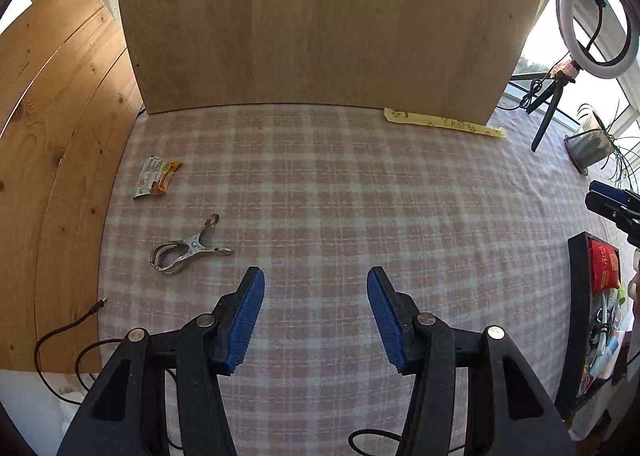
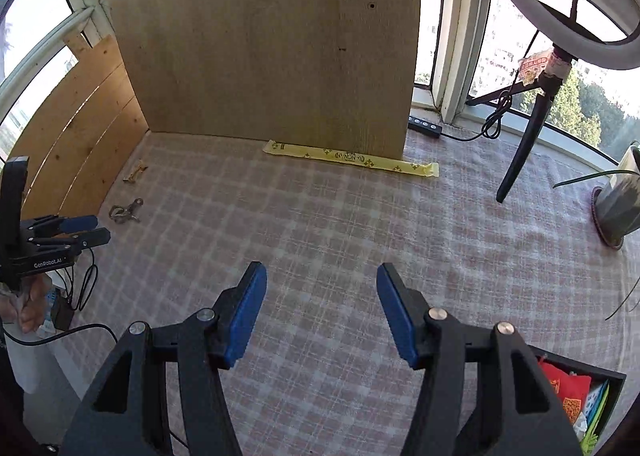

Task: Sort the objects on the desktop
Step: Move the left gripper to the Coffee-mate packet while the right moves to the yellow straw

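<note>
Three loose things are lying out on the checked tablecloth [image 1: 340, 184], and a black tray [image 1: 578, 296] at the right side is already holding a red packet and other small items, so the sorting looks partly done to me. The left gripper [image 1: 316, 290] is hovering above the cloth with its blue pads spread wide and nothing between them; it is touching nothing. The metal clip [image 1: 188, 246] is lying just ahead and to its left, near the table's left edge, with the small snack packet [image 1: 156, 176] a little farther back on the same side.

If the clip is the next thing to go, I would say the left gripper is the one for it. It needs to be swinging left and coming down squarely over the clip's body, not its thin splayed handles (those look likely to slip or pivot out of flat pads). Closing across the narrow width near the pivot should be giving the firmest hold, and the cloth may be bunching if the pads are dragging on it.

The right gripper [image 2: 322, 296] is also hanging unclenched over bare cloth, jaws wide apart, holding nothing. The long yellow wrapper [image 2: 352, 160] is lying well ahead of it, against the foot of the upright wooden board [image 2: 264, 44], which probably makes it that hand's job. The tray is sitting near its right side.
</note>
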### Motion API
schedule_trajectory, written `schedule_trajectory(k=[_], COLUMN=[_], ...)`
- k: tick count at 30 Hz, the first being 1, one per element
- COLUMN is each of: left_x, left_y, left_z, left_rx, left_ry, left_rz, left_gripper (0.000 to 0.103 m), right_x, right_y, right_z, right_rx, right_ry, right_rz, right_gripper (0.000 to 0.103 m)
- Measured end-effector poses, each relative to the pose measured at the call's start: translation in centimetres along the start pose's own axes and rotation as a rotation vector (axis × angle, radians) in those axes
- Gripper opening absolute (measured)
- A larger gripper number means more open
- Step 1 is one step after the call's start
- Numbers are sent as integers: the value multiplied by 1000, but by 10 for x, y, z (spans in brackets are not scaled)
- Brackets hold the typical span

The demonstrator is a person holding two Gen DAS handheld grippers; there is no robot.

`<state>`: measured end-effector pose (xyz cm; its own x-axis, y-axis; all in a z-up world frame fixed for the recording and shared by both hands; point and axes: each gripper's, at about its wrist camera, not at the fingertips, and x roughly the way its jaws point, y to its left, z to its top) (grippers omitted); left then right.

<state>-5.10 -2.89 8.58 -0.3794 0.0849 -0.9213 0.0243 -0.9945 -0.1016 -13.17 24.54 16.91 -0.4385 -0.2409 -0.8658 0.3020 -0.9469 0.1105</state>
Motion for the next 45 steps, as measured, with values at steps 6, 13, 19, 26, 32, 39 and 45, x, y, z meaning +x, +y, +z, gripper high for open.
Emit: schedule_trajectory(k=[6, 13, 19, 26, 32, 39, 45], left_x=[27, 63, 83, 97, 98, 97, 114], left_y=[38, 84, 109, 127, 140, 159, 164], left_z=[30, 49, 57, 65, 67, 65, 72], left_rx=[-63, -169, -224, -257, -273, -285, -256], left_ry=[12, 61, 78, 83, 72, 58, 98], left_rz=[21, 29, 34, 56, 62, 95, 159], left_gripper=[51, 51, 51, 51, 51, 56, 63], right_x=[48, 120, 175, 206, 200, 174, 168], right_y=[-51, -91, -100, -110, -104, -37, 9], right_z=[50, 93, 107, 108, 97, 66, 88], right_rx=[100, 101, 51, 51, 74, -87, -208], right_ry=[16, 51, 108, 137, 190, 275, 198], right_rz=[11, 62, 79, 106, 169, 270, 130], right_gripper=[56, 57, 57, 57, 57, 57, 57])
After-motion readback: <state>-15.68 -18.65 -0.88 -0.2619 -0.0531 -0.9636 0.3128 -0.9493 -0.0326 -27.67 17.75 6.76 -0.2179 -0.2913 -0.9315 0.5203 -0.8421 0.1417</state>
